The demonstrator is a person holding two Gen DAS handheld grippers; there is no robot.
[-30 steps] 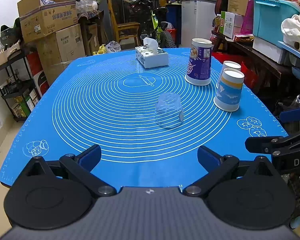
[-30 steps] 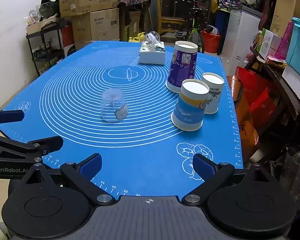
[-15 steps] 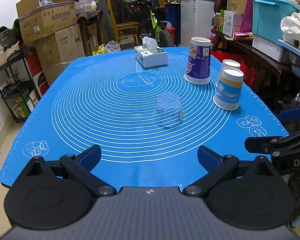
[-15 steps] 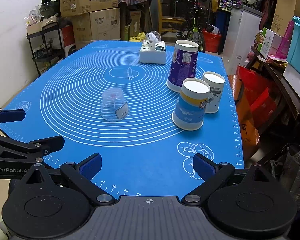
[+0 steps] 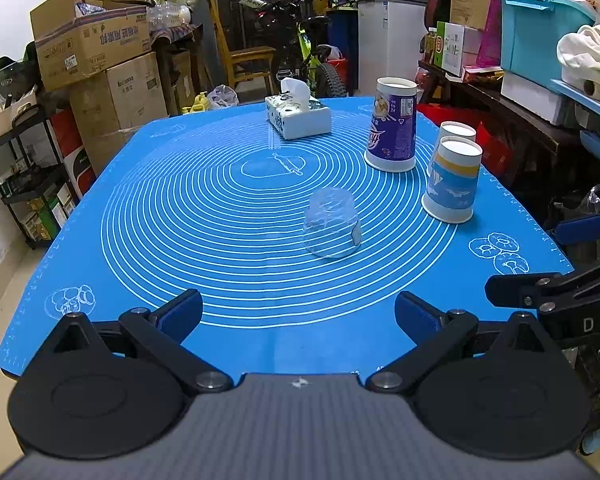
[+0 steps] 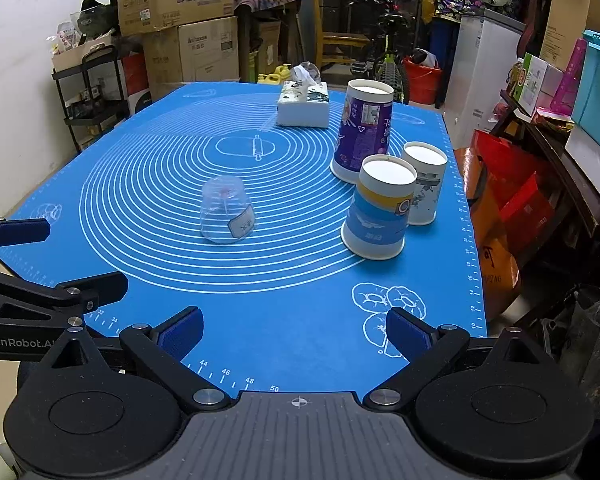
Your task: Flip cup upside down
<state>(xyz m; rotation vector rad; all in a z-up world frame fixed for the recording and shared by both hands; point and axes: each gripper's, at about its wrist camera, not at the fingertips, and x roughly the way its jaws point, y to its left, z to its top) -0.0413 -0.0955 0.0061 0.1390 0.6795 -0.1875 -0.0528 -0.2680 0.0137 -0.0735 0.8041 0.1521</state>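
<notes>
A clear plastic cup [image 5: 332,224] stands mouth down on the blue mat [image 5: 220,208]; it also shows in the right wrist view [image 6: 225,216] with a small label on its side. Three paper cups stand mouth down to its right: a tall purple one [image 5: 392,124], a blue and yellow one [image 5: 452,180] and a white one [image 6: 424,182] behind it. My left gripper [image 5: 298,314] is open and empty near the mat's front edge. My right gripper [image 6: 294,334] is open and empty at the front right.
A white tissue box [image 5: 298,120] sits at the far side of the mat. Cardboard boxes [image 5: 96,52] and a shelf stand left; a bicycle and a chair are behind. Storage bins [image 5: 540,28] crowd the right.
Both grippers have drifted very slightly; the view barely shifts. The cups have not moved.
</notes>
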